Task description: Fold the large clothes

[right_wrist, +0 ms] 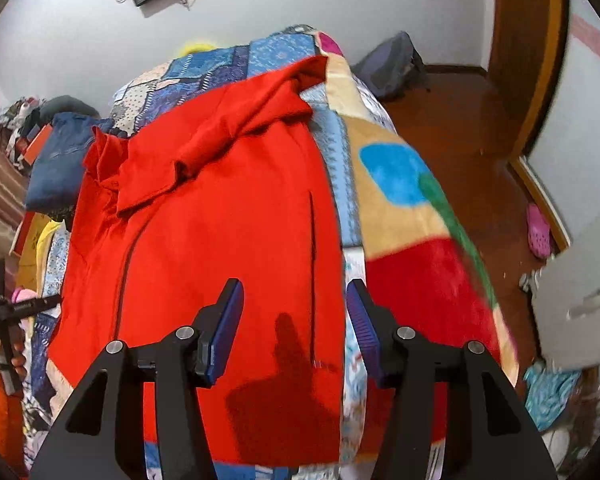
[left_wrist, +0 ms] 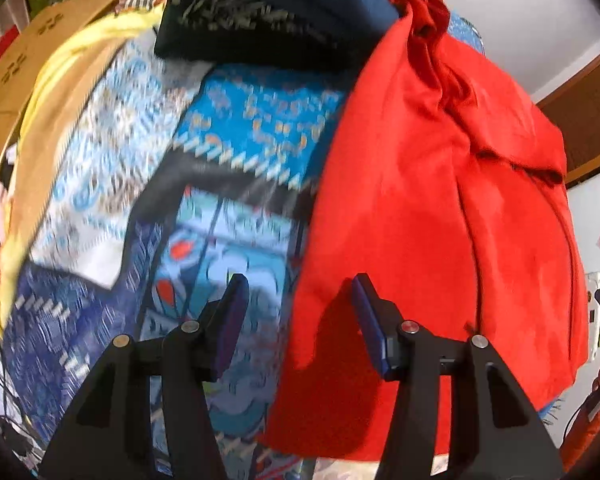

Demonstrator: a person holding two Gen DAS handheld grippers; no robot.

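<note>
A large red garment (left_wrist: 432, 208) lies spread on a bed covered by a blue patterned quilt (left_wrist: 228, 152); its upper part is bunched and folded over. In the right wrist view the red garment (right_wrist: 220, 220) fills the middle. My left gripper (left_wrist: 300, 292) is open and empty, hovering above the garment's left edge. My right gripper (right_wrist: 296, 296) is open and empty, above the garment's right edge near its bottom hem. The left gripper also shows at the far left of the right wrist view (right_wrist: 8, 312).
A folded dark blue garment (left_wrist: 268, 12) lies at the head of the bed beside a yellow cloth (left_wrist: 60, 76). A colourful fleece blanket (right_wrist: 416, 216) hangs off the bed's right side. A grey bag (right_wrist: 392, 64) and a pink shoe (right_wrist: 538, 232) sit on the wooden floor.
</note>
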